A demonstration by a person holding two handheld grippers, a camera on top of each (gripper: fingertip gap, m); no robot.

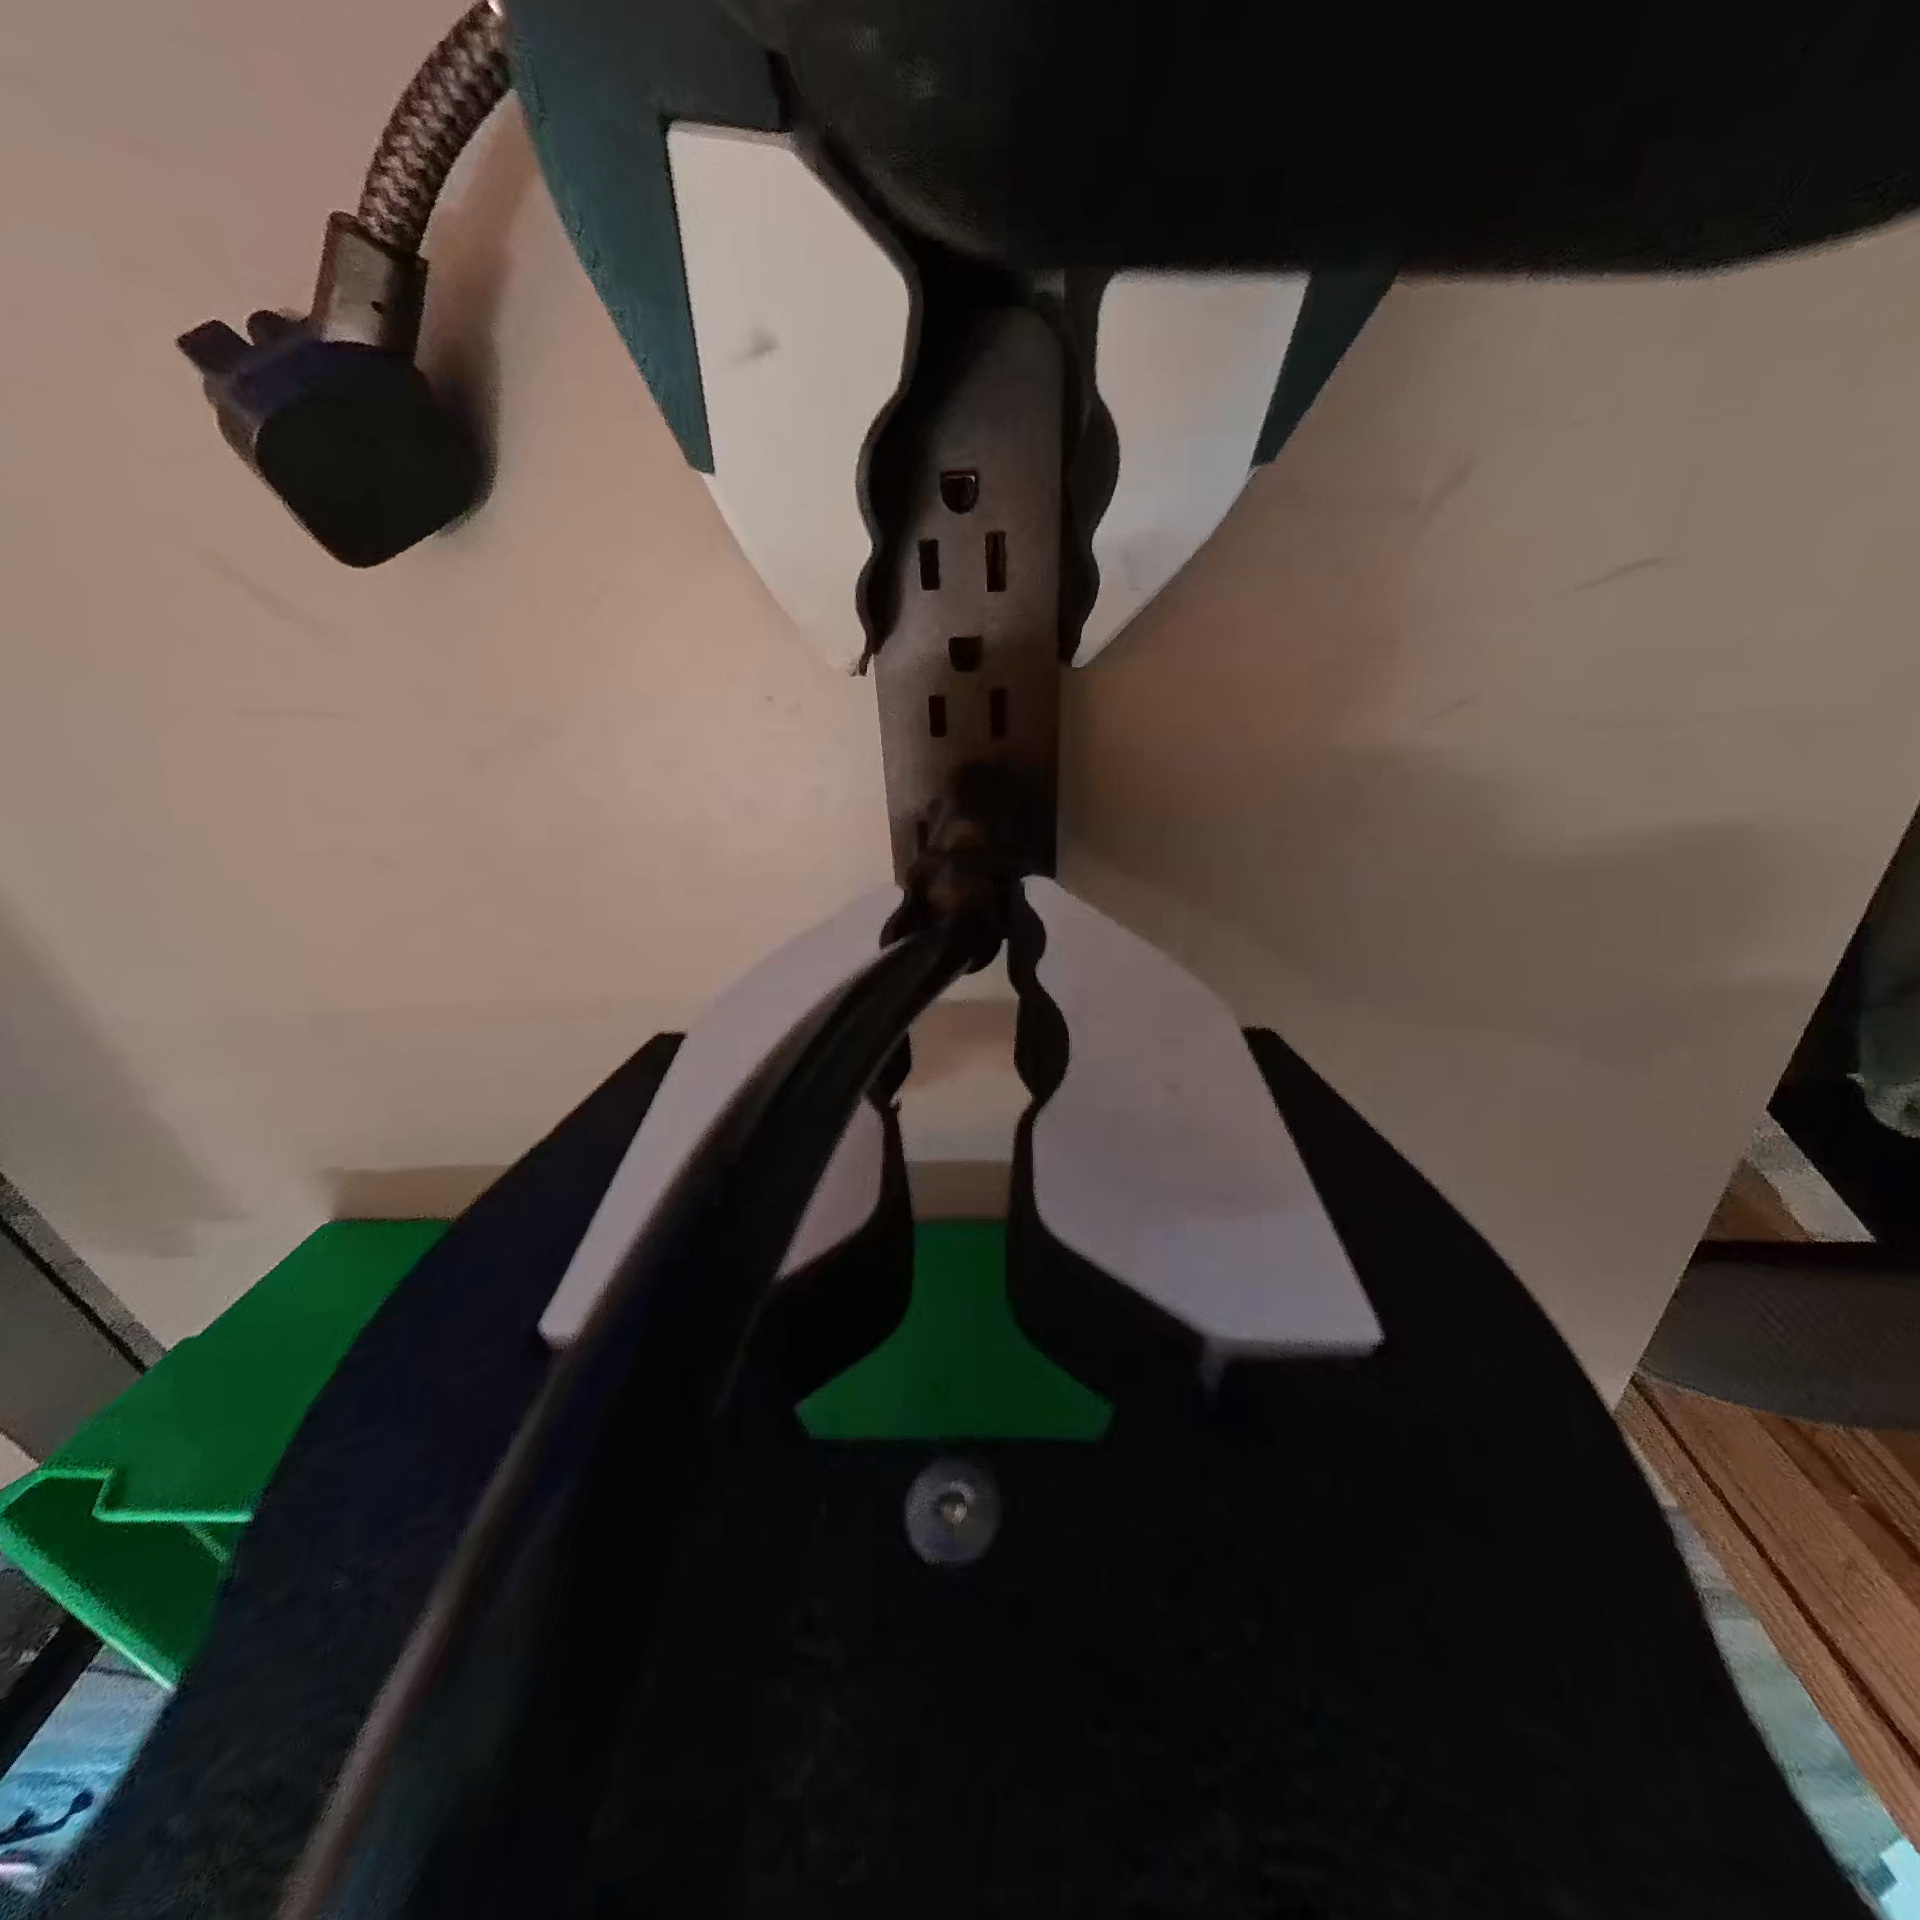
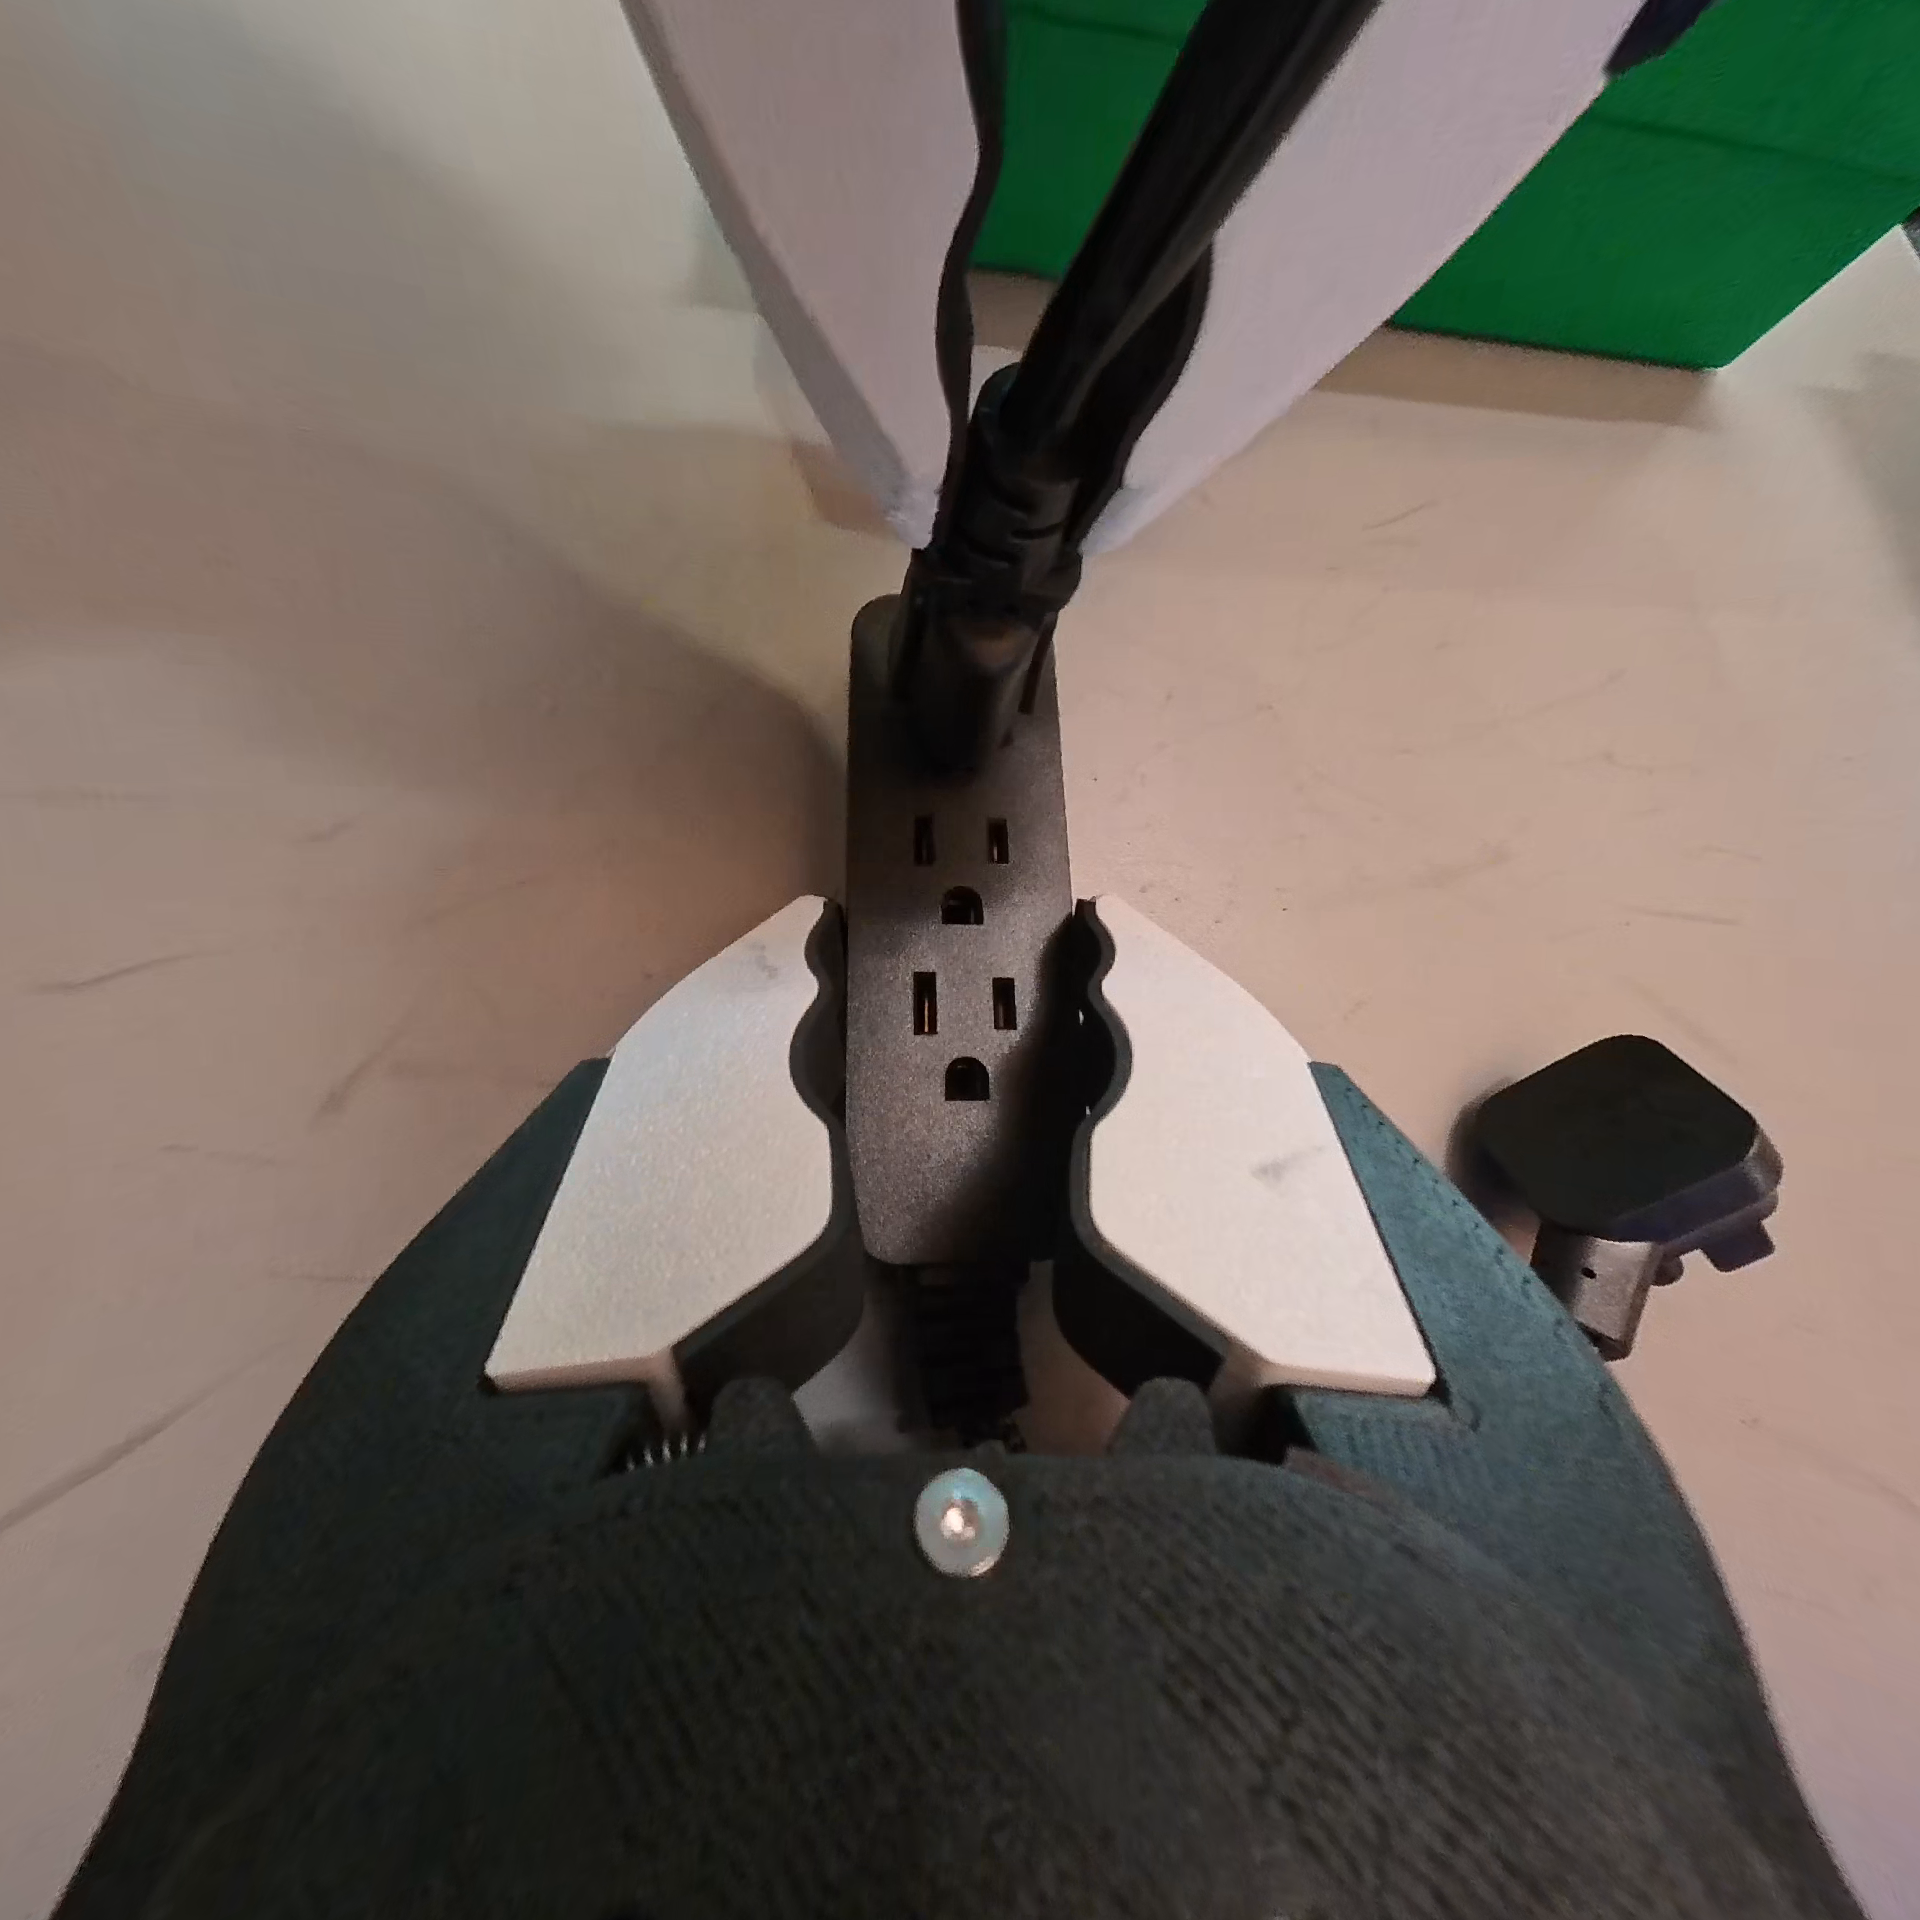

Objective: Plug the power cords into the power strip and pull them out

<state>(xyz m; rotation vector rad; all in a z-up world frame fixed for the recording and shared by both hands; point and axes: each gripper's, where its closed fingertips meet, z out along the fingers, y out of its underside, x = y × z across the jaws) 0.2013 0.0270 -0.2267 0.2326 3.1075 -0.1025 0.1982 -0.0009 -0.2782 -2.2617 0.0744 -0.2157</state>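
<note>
Dark-grey power strip (image 2: 956, 1039) lies on the pale tabletop (image 2: 312, 727), long axis running gripper to gripper; right gripper (image 2: 956, 925) clamps its flanks, left gripper (image 1: 961, 914) pinches the seated black plug (image 2: 951, 675) (end outlet); spare flat plug (image 2: 1621, 1143) lies beside

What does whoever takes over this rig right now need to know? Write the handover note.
Right gripper: shut on the power strip, pinning it to the table.
Left gripper: shut on the black plug, which sits at the strip's far-end outlet; whether it is fully seated cannot be told.
Two outlets nearer the right gripper are empty.
A second plug on a braided cord lies loose on the table beside the right gripper.
Left: finish this plug, then handle the second.
</note>
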